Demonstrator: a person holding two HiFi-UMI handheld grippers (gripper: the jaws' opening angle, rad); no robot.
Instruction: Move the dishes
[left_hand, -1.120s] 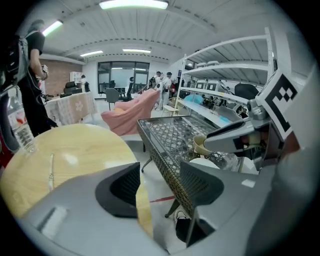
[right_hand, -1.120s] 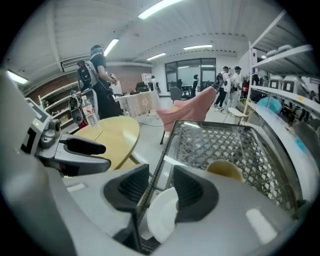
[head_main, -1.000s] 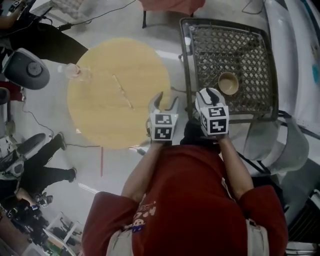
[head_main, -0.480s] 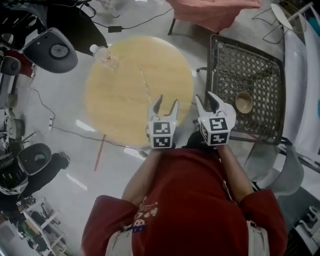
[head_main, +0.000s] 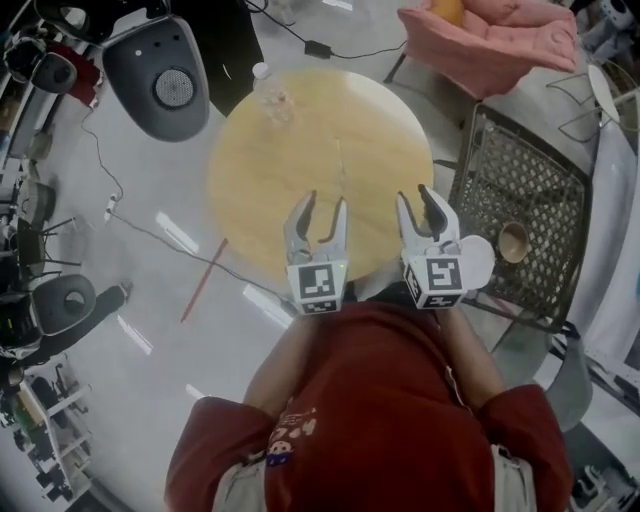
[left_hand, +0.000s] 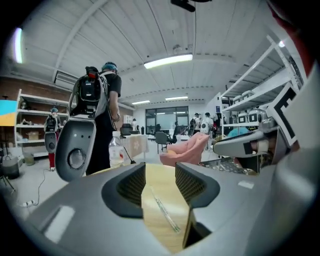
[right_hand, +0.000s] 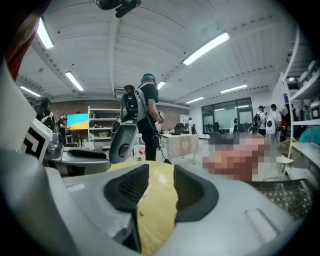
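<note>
Over the near edge of a round wooden table (head_main: 300, 150), the head view shows the left gripper (head_main: 322, 205) and the right gripper (head_main: 415, 198) side by side. Both point away from the person in the red shirt (head_main: 380, 400). Each has its jaws parted, with only bare tabletop between them. The bowl (head_main: 513, 242), tan and upright, sits off to the right on a dark metal mesh stand (head_main: 520, 170). It is apart from both grippers and nearer the right one. A water bottle (head_main: 270, 95) stands at the table's far edge, and a thin pale strip (head_main: 340, 172) lies near the middle of the top. Beyond the table are a grey machine (head_main: 165, 75) on the floor and a pink armchair (head_main: 500, 45).

From the left gripper view, the left gripper (left_hand: 160, 182) has its jaws moderately apart. They have just been closing, and nothing is between the pads. Through the gap show the wooden top and the thin pale strip (left_hand: 165, 215). Further off are the water bottle (left_hand: 116, 150), the grey machine (left_hand: 75, 150) and the pink armchair (left_hand: 187, 147).

From the right gripper view, the right gripper (right_hand: 156, 187) also has its jaws apart and holds nothing, with only yellow tabletop in the gap. The water bottle (right_hand: 139, 150) and the grey machine (right_hand: 122, 142) stand ahead. The mesh stand (right_hand: 287, 192) shows at the lower right.
</note>
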